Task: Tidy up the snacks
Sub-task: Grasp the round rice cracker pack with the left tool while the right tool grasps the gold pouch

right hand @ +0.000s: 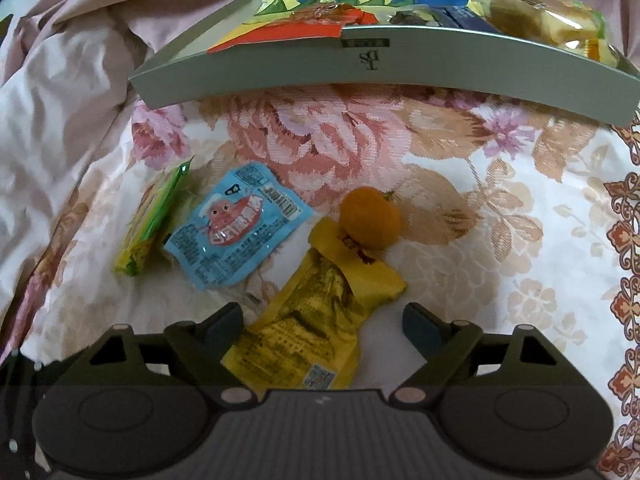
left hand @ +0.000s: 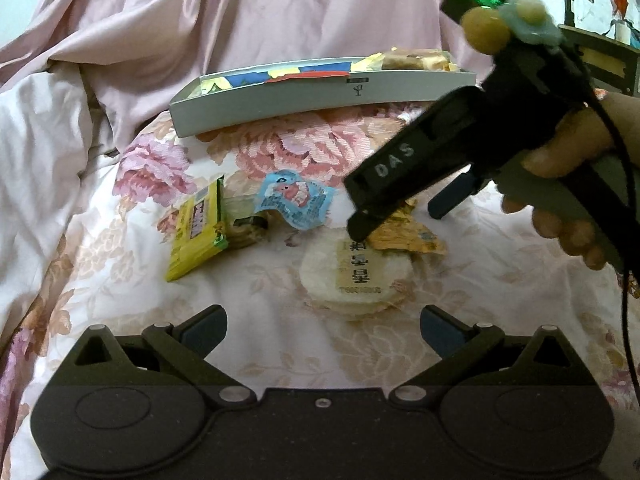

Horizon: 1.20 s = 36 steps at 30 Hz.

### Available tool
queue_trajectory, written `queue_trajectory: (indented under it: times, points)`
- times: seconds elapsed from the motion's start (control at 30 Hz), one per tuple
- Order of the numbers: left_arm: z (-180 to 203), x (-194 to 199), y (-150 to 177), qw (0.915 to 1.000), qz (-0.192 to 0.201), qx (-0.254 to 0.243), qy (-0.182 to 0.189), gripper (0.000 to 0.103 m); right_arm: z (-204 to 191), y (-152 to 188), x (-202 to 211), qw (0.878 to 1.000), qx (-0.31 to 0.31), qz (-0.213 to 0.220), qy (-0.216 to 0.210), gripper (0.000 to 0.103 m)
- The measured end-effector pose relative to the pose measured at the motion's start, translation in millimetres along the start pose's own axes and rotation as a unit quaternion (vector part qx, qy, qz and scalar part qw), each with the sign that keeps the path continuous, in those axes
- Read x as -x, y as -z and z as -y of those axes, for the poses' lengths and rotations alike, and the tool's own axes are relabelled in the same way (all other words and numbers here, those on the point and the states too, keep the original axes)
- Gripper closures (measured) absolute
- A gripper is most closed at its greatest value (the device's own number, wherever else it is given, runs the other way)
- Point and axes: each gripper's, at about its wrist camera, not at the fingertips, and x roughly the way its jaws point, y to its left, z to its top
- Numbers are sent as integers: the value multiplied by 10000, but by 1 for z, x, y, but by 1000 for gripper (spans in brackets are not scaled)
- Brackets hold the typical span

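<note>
Loose snacks lie on a flowered bedspread in front of a grey box (right hand: 400, 76) that holds several packets. My right gripper (right hand: 322, 326) is open and points down over a yellow packet (right hand: 316, 320), which lies between its fingers; the left finger is at the packet's edge. A small orange fruit (right hand: 370, 218) sits at the packet's far end. In the left wrist view the right gripper (left hand: 400, 216) straddles the same yellow packet (left hand: 404, 236). My left gripper (left hand: 322, 330) is open and holds nothing, just short of a round white cracker pack (left hand: 356, 276).
A blue packet (left hand: 294, 200) and a yellow-green packet (left hand: 198, 232) lie left of centre, with a small clear pack (left hand: 246, 228) between them. Pink bedding (left hand: 200, 20) is bunched behind and left of the grey box (left hand: 280, 104). A hand (left hand: 568, 160) grips the right tool.
</note>
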Motion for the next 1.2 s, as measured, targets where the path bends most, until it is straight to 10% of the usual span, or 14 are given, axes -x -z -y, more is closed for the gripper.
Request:
queue_trajectory:
  times: [0.83,1.2]
  points:
    - [24,-44,-19,9963,-69,-811,271,6,20,21,13,9942,895,594,-17,13]
    - [16,-47,-22,9987,-189,-375,287,27,25,29,15,9919,1041,724,-74,36]
